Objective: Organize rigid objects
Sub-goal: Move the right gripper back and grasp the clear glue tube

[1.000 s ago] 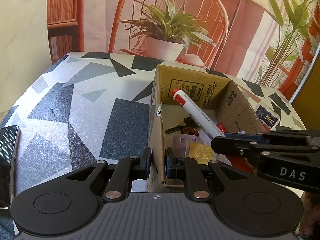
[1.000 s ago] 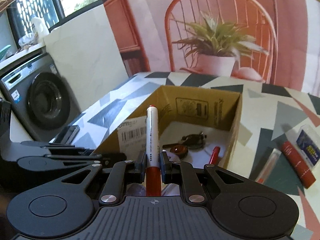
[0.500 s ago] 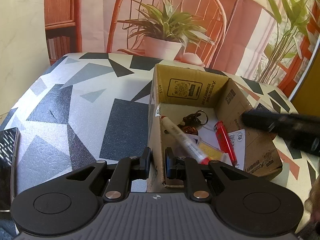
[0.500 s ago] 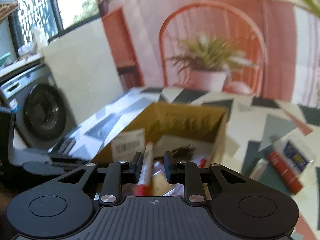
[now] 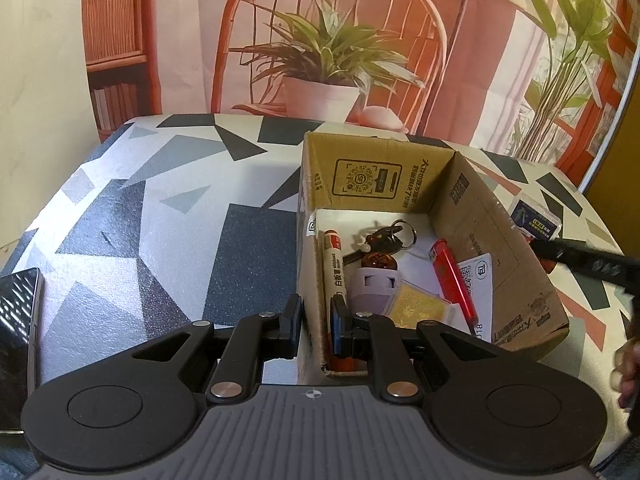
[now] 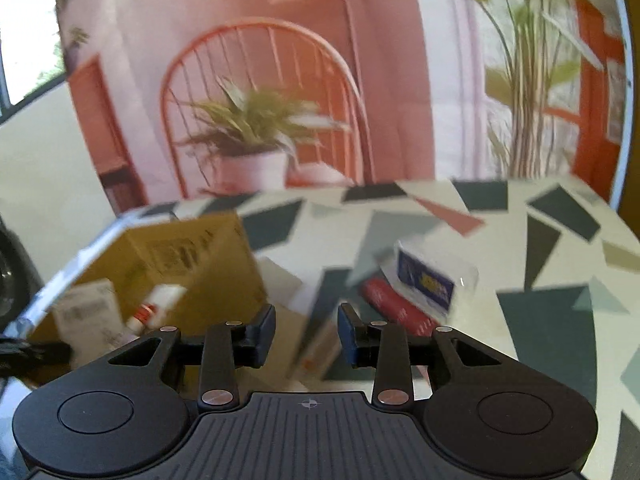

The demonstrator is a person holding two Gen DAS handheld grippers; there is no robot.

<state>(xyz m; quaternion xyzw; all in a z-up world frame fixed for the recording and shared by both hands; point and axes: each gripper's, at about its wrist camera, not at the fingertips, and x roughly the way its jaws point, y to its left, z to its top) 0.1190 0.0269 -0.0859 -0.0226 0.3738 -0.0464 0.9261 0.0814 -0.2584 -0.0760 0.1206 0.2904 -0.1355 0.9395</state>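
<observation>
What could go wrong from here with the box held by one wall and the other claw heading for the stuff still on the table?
The left claw pinches only the near wall of the cardboard box; a pull could tip it and spill the whiteboard marker, keys and lighter.

The right claw, its jaws just opening and empty, is swinging fast past the box corner and could knock it.

The red tube lies partly under a clear packet; grabbing one may drag the other.
</observation>
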